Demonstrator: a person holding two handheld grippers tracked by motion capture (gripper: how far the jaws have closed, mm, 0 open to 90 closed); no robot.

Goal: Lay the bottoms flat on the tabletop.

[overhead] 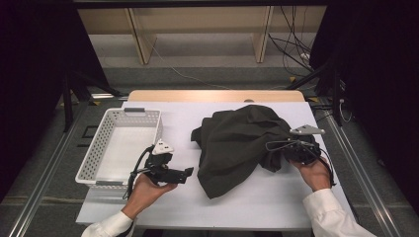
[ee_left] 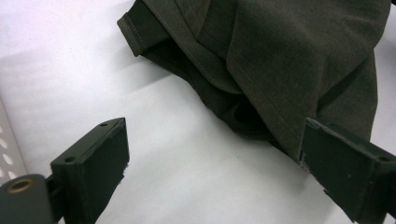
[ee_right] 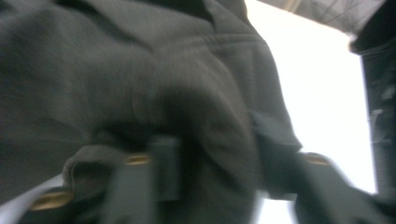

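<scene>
A dark olive garment (overhead: 237, 143) lies crumpled on the white table (overhead: 247, 212), right of centre. My left gripper (overhead: 190, 173) rests low just left of the garment, open, pointing at it. In the left gripper view its jaws (ee_left: 215, 158) stand wide apart over bare table, with the garment's hem (ee_left: 280, 56) just ahead. My right gripper (overhead: 289, 150) is at the garment's right edge, where the cloth bunches toward it. The right gripper view is blurred: a thick fold of the garment (ee_right: 140, 70) sits in the gap of the right gripper (ee_right: 219, 172), whose jaws stand apart.
A white perforated basket (overhead: 94, 158) stands at the table's left side, close behind my left hand. Dark curtains flank the table, and cables and wooden frame legs lie on the floor beyond its far edge.
</scene>
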